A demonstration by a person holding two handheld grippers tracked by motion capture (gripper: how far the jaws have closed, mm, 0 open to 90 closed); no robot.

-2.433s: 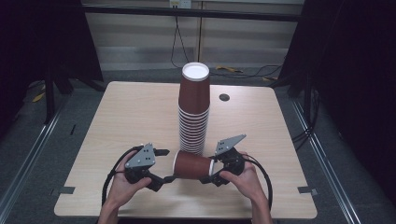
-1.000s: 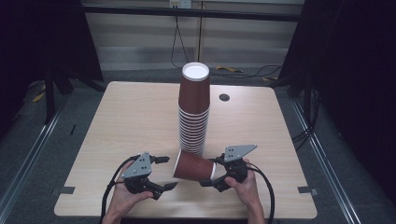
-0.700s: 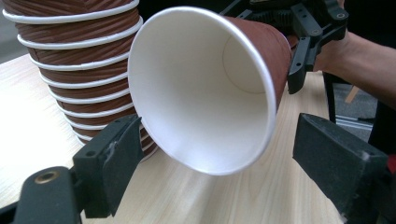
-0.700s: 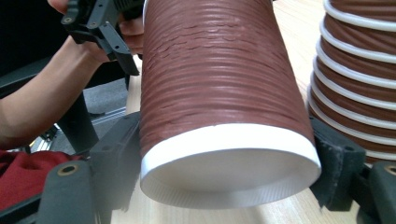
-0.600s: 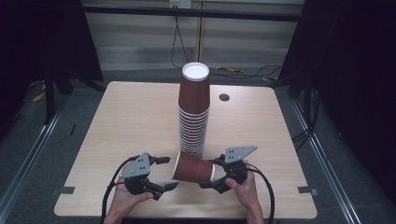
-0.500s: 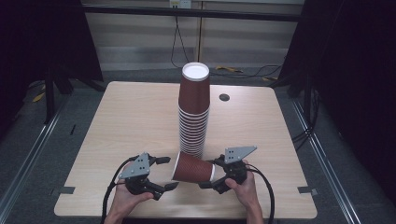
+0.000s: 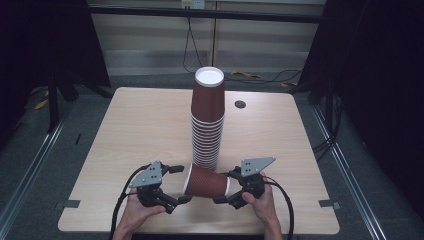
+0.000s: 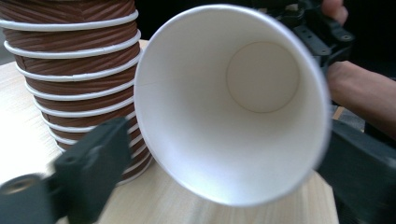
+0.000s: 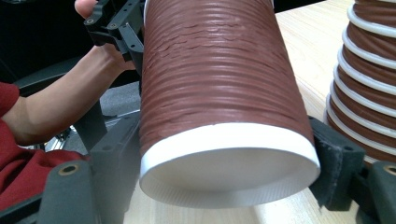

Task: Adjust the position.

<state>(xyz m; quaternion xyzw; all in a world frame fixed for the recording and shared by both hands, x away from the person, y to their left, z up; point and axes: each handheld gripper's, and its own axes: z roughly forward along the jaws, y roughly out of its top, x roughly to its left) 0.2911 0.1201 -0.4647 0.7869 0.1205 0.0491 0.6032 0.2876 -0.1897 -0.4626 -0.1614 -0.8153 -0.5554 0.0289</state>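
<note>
One loose paper cup [image 7: 207, 181] lies on its side in the air just above the near edge of the wooden table [image 7: 125, 130], held level between two hand-held grippers. Its open mouth faces the left gripper [image 7: 173, 184] and its white-rimmed base faces the right gripper [image 7: 227, 189]. In the left gripper view the cup's white inside [image 8: 233, 102] is empty down to its round bottom.

Beside it stands one tall stack of brown ribbed cups [image 7: 207, 122], nested upside down, with the white base of the topmost cup on top. About a dozen white rims can be counted in the stack, though the lowest ones are too tightly packed for an exact count. The loose cup's mouth end lies just in front of the foot of the stack.

The left gripper's jaws have just been opening; they stand wide on either side of the cup's mouth, apart from the rim. The right gripper's jaws are clamped on the cup's base end, the pads [image 9: 334, 154] pressing its ribbed wall.

One small dark round hole [image 7: 240, 104] sits in the table's far right part.
</note>
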